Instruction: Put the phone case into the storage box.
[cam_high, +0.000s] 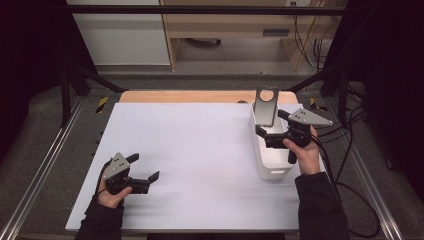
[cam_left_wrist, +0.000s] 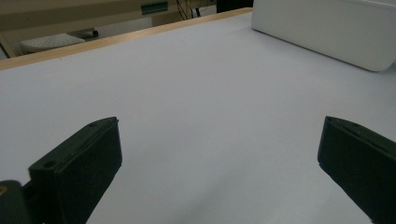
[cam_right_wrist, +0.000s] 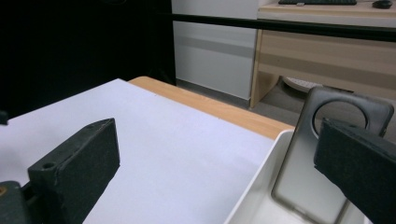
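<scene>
A grey phone case (cam_high: 266, 106), a thin, smooth shell with rounded corners and a round camera cut-out near its top, stands nearly upright at the far end of a white bin (cam_high: 272, 165), leaning so its edge offers itself to a grasp. The bin is a glossy, round-cornered plastic trough on the matte white counter (cam_high: 200, 150). The right hand-held gripper (cam_high: 264, 131) hovers over the bin with jaws spread wide, gripping nothing. The left hand-held gripper (cam_high: 145, 167) waits low over bare counter, likewise wide open, probably idle.
</scene>
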